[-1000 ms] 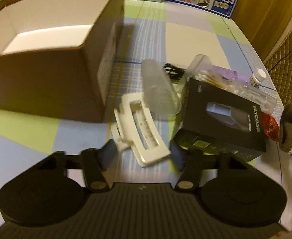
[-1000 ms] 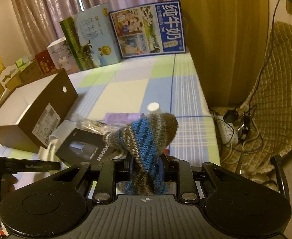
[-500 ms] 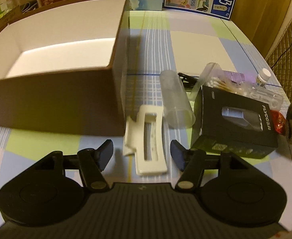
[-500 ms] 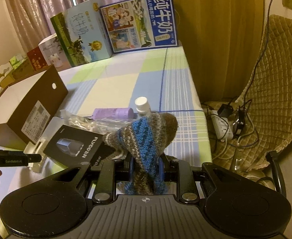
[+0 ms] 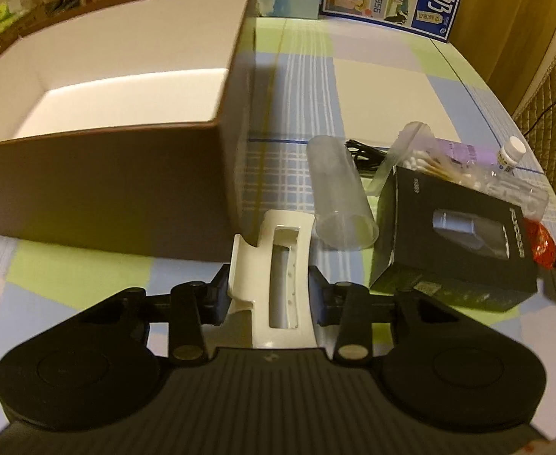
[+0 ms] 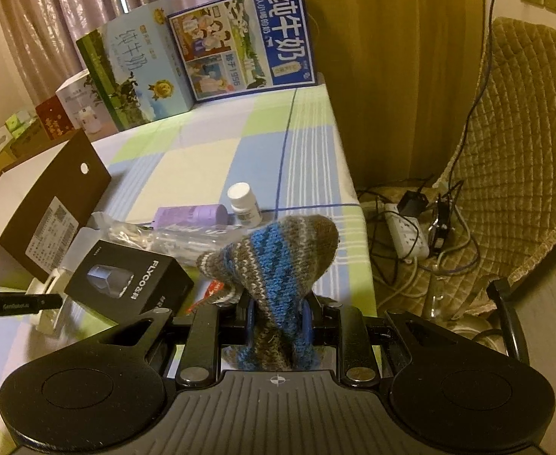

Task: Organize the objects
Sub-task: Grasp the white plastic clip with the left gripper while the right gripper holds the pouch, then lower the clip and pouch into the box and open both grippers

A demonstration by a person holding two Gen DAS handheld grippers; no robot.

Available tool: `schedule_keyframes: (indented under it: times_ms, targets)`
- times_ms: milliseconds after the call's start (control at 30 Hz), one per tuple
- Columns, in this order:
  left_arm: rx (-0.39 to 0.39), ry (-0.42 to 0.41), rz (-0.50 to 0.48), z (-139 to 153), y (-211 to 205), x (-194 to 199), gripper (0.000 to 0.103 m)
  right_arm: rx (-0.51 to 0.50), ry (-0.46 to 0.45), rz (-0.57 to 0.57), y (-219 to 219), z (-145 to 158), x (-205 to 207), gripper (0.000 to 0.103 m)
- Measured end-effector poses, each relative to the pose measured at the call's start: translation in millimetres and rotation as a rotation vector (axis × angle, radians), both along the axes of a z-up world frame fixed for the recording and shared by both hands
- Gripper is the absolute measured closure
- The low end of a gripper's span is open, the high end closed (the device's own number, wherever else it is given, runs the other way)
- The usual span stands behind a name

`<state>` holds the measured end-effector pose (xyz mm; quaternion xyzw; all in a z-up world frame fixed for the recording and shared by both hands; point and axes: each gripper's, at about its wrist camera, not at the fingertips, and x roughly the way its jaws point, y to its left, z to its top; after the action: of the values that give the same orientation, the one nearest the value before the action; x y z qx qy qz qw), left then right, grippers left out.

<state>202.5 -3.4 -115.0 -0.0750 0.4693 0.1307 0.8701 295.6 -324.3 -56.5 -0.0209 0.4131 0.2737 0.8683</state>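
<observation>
Brown cardboard, white inside, forms the big open box [image 5: 99,159] on the checked blue, green and white tablecloth [image 5: 384,87], and everything else sits to its right. Nearest its right wall lie a clear plastic tube [image 5: 338,197], then a black rectangular product box [image 5: 456,239]. Just in front of the box's near corner, the left gripper [image 5: 268,297] is closing its jaws on a white plastic hair claw clip [image 5: 278,284]. Further right, the right gripper [image 6: 278,320] clamps a striped blue, brown and grey knitted sock [image 6: 278,261].
</observation>
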Motion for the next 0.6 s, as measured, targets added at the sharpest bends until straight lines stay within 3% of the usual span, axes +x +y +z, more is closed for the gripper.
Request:
schedule_keyframes:
  times_ms: [333, 600]
  targets:
    - [-0.017, -0.066, 0.066, 48.2, 29.4, -67.7, 0.068, 0.053, -0.018, 0.089, 41.7, 17.6, -12.6, 0.082]
    - [0.015, -0.13, 0.106, 99.6, 81.9, -93.1, 0.068, 0.144, -0.048, 0.178, 113.3, 47.4, -32.5, 0.082]
